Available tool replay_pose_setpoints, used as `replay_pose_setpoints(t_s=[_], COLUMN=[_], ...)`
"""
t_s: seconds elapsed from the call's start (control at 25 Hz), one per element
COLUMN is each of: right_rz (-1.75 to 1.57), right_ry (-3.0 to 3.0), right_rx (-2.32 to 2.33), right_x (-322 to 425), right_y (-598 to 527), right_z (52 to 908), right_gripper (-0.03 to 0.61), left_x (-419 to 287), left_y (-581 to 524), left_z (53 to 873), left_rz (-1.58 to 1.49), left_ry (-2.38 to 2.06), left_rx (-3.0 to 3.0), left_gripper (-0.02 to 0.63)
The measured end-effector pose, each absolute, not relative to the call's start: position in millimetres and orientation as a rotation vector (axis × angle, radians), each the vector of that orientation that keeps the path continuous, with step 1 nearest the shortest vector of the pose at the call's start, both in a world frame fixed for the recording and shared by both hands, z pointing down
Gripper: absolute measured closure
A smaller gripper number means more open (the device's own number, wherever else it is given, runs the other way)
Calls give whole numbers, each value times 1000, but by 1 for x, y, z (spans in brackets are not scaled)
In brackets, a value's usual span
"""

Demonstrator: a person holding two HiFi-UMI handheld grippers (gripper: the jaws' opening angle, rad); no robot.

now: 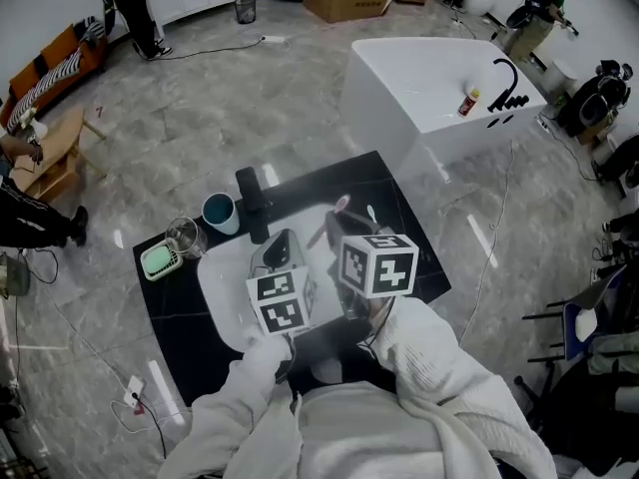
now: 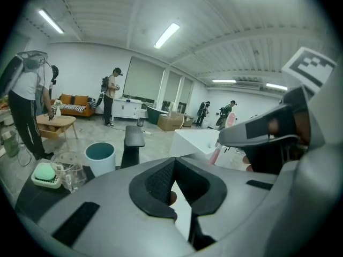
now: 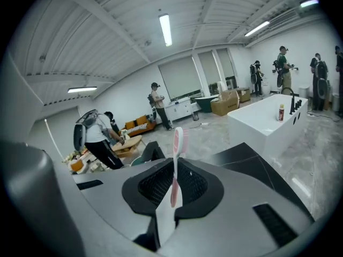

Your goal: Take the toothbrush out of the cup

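As right gripper (image 3: 172, 196) clamps, slim pink toothbrush (image 3: 176, 162)

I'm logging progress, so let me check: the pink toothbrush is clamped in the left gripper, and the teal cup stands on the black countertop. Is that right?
Not quite. The pink toothbrush is clamped in the right gripper, not the left; the right gripper view shows it upright between those jaws. The teal cup does stand on the black countertop.
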State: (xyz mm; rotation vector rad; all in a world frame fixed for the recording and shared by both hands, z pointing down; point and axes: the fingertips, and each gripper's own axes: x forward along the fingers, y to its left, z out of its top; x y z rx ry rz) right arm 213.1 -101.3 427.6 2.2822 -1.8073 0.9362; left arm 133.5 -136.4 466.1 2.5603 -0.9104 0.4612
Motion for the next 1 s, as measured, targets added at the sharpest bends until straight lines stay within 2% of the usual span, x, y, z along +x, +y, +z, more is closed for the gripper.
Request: replay_pose_setpoints(t_s=[1.0], right_rz=[997], right_ry=[-1324], right_rx=[2600], right_x=[359], right_y=[42], right_z=[443], right_gripper=[540], left_x=[286], left_y=[-36], left_z=[489], left_rz=[598], left_ry=[-453], left_rx=[2665], left_gripper=[611])
